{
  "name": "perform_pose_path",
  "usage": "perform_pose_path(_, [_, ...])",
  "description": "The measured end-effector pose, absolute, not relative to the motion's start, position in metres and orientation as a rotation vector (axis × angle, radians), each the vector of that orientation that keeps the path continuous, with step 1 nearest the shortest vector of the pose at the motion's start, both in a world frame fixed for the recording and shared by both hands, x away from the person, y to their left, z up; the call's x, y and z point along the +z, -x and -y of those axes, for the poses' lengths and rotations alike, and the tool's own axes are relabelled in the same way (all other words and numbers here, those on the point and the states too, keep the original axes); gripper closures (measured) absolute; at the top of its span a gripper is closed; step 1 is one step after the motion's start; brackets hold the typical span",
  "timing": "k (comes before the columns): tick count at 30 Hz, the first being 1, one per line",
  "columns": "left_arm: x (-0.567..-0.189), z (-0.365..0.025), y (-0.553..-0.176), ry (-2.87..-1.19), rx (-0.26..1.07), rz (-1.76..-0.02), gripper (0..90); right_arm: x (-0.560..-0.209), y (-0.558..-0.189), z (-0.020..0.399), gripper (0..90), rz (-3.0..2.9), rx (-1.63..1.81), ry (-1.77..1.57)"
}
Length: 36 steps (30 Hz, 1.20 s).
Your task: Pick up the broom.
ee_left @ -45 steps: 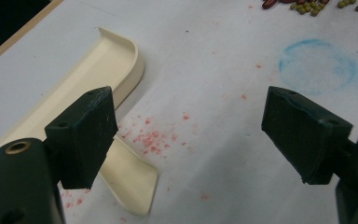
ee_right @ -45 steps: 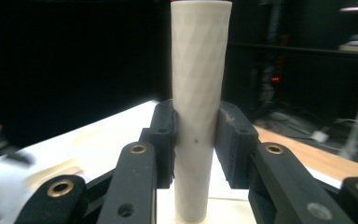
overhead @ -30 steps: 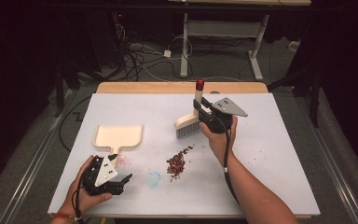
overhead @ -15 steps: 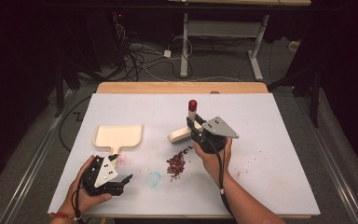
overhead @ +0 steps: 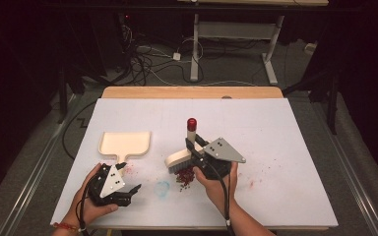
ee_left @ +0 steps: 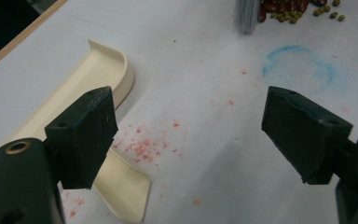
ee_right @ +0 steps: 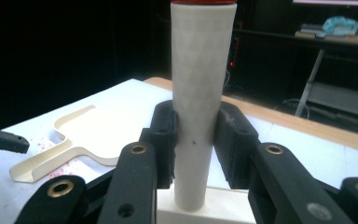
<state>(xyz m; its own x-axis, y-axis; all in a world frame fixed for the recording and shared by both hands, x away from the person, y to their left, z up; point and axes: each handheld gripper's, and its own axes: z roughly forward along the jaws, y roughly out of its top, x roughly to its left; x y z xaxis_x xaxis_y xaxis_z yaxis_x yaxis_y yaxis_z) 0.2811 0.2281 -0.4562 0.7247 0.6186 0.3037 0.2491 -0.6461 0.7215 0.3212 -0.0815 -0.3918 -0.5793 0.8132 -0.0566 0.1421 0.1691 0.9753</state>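
Observation:
A cream brush [overhead: 179,158] with a red-capped upright handle [ee_right: 200,93] stands bristles-down at the far edge of a small pile of red and green beans [overhead: 184,174]. My right gripper [overhead: 193,145] is shut on that handle, both pads pressing its sides [ee_right: 196,144]. A cream dustpan [overhead: 125,143] lies flat to the left, handle pointing toward the person. My left gripper [overhead: 129,178] rests at the near end of that handle, open with nothing between its pads [ee_left: 191,135]. In the left gripper view the dustpan [ee_left: 98,70] lies beside the left jaw, the bristles [ee_left: 247,14] and beans [ee_left: 284,7] farther off.
A faint blue ring [overhead: 162,188] is marked on the white table cover [overhead: 275,128] between the two hands. Red crumbs are scattered by the dustpan handle [ee_left: 142,147] and right of the right hand. A wooden edge runs along the far side; cables lie beyond.
My right gripper has carried the brush from the far middle of the table toward the person and slightly left, down to the bean pile. The left gripper has stayed put.

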Motion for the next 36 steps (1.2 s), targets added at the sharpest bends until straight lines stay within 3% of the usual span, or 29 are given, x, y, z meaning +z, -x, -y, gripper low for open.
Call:
perform_pose_path(12, [-0.457, -0.227, -0.281, -2.261, 0.714, -0.659, 17.5, -0.380, -0.330, 0.095, 70.1, -1.820, 1.488, -0.872])
perform_pose_path(24, [-0.458, -0.229, -0.281, -2.258, 0.714, -0.673, 17.5, -0.341, -0.369, 0.182, 70.0, -2.021, 1.492, -0.668])
perform_pose_path(29, [-0.458, -0.225, -0.282, -2.265, 0.709, -0.684, 17.5, -0.350, -0.384, 0.204, 70.0, -2.201, 1.546, -0.555])
perform_pose_path(36, [-0.457, -0.226, -0.284, -2.240, 0.694, -0.722, 17.5, -0.378, -0.400, 0.190, 69.9, -2.349, 1.621, -0.469])
